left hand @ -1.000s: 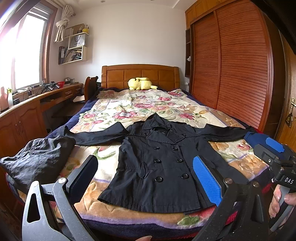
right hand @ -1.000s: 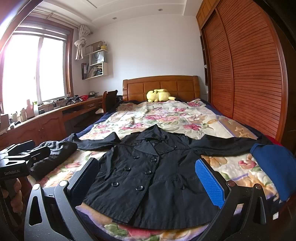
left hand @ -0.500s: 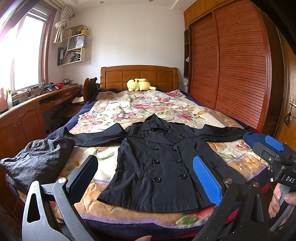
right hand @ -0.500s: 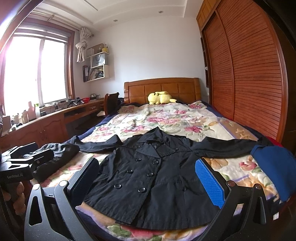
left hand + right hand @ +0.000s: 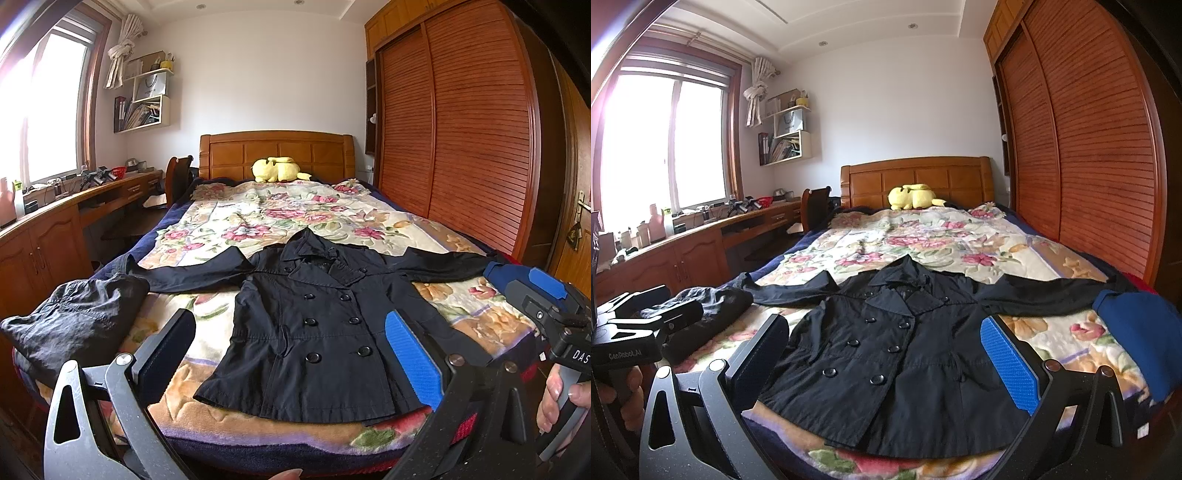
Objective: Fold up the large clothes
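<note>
The left gripper (image 5: 291, 354) hangs above the foot of the bed (image 5: 258, 432) with its fingers spread wide and nothing between them; the right gripper (image 5: 886, 358) hovers there too, just as wide apart and just as empty. Taking the black coat (image 5: 317, 328) as the landmark: it lies flat and face up on the floral blanket (image 5: 280, 214) near the foot of the bed, buttoned, both sleeves stretched out sideways. Left of the coat, touching the end of its sleeve, sits a crumpled dark grey garment (image 5: 74, 321). Beyond the coat, against the headboard (image 5: 277, 151), rests a yellow plush toy (image 5: 279, 170). Right of the coat, at the far sleeve's end, lies a folded blue garment (image 5: 1137, 339), with the louvred wardrobe (image 5: 472, 129) behind it.
</note>
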